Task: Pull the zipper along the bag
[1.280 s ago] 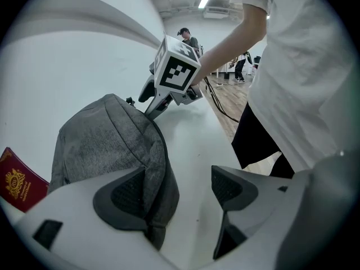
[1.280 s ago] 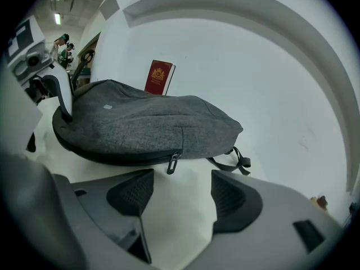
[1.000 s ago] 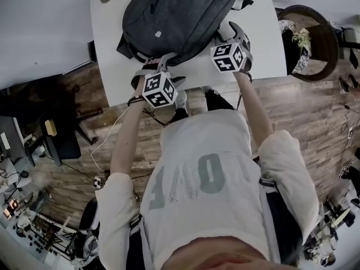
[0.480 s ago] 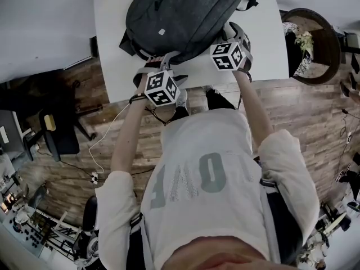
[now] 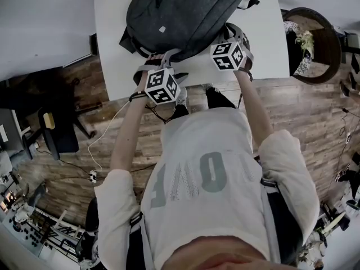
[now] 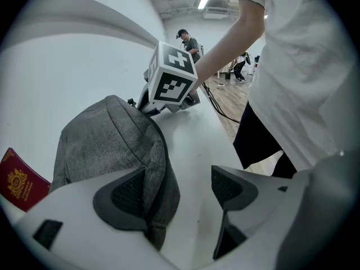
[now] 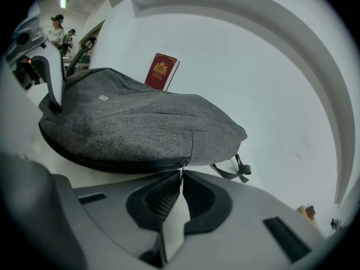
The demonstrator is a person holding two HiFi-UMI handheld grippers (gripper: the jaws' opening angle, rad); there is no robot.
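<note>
- One grey bag [image 5: 180, 13]
- One zipper pull [image 7: 181, 166]
- One red booklet [image 7: 162, 71]
- Two grippers: left gripper [image 6: 180, 187], right gripper [image 7: 181, 178]
- One white table [image 5: 256, 44]

Red booklet [image 7: 162, 71] with gold crest stands upright on white table [image 5: 109, 66]; dark office chair [image 5: 56, 134] on wood floor [image 5: 315, 111].

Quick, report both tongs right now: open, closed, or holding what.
Left tongs: open, jaws apart; the bag sits by one pad, not gripped.
Right tongs: just closed, shut on the zipper pull.
</note>
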